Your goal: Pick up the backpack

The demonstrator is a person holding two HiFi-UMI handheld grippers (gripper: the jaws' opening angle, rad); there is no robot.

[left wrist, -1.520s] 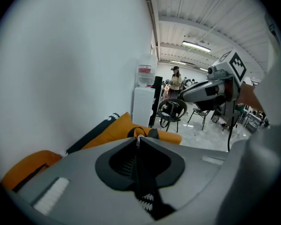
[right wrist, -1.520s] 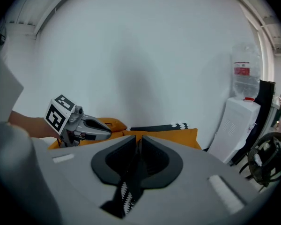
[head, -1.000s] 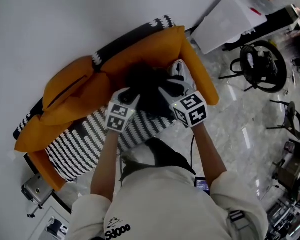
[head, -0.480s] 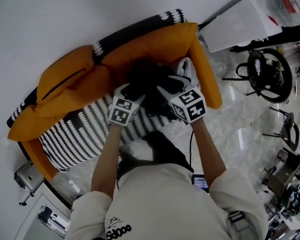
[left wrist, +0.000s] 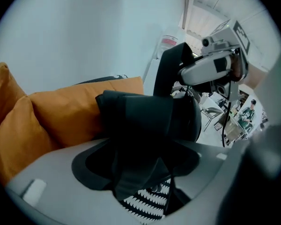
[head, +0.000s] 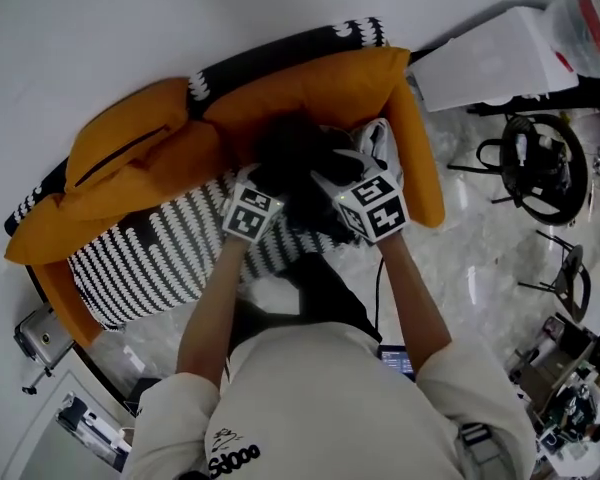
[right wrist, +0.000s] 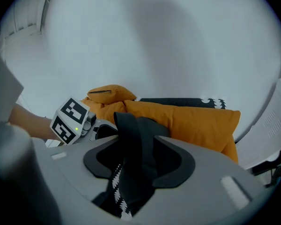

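Left gripper [left wrist: 141,171] and right gripper [right wrist: 139,167] are lower than before, jaws just opened, released. Only the gripper views show the backpack [head: 298,160] straps [right wrist: 136,142] loose between the jaws.

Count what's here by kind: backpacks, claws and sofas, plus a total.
backpack: 1
claws: 2, left claw and right claw; jaws have just been opening, its straps between them
sofa: 1
total: 4

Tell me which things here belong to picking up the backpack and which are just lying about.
Job: backpack; left tongs and right tongs, jaws just been opening, a strap between each pair.

Lying about: orange cushions, striped seat, white box, black wheel.
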